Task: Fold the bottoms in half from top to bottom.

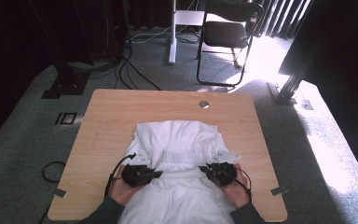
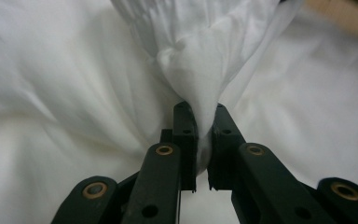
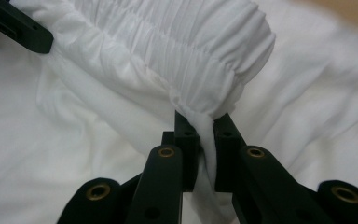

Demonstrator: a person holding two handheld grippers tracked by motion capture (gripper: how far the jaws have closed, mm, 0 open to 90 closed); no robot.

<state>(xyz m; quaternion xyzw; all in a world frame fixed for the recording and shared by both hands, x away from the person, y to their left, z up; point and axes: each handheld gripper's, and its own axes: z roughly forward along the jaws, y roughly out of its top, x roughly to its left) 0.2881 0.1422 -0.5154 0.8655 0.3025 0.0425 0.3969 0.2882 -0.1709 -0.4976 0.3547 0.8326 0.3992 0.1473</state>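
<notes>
The left tongs (image 2: 204, 122) and right tongs (image 3: 206, 126) are each clamping the gathered band of the white cloth garment (image 1: 177, 140), which is lying on the light wooden desk (image 1: 112, 116).

- Garment (image 1: 182, 140): thin white cloth, matt and soft, creased; its band (image 3: 177, 51) is tightly gathered into fine ribs.
- Left claw (image 2: 203, 140) and right claw (image 3: 205, 140): black matt plastic, smooth, with brass-coloured rivets.
- Desk (image 1: 116, 121): light wood-grain top, smooth, slight sheen; a round metal insert (image 1: 204, 104).
- Floor (image 1: 23, 140): grey carpet, rough.
- Chair (image 1: 226, 32): black, thin metal frame.
</notes>
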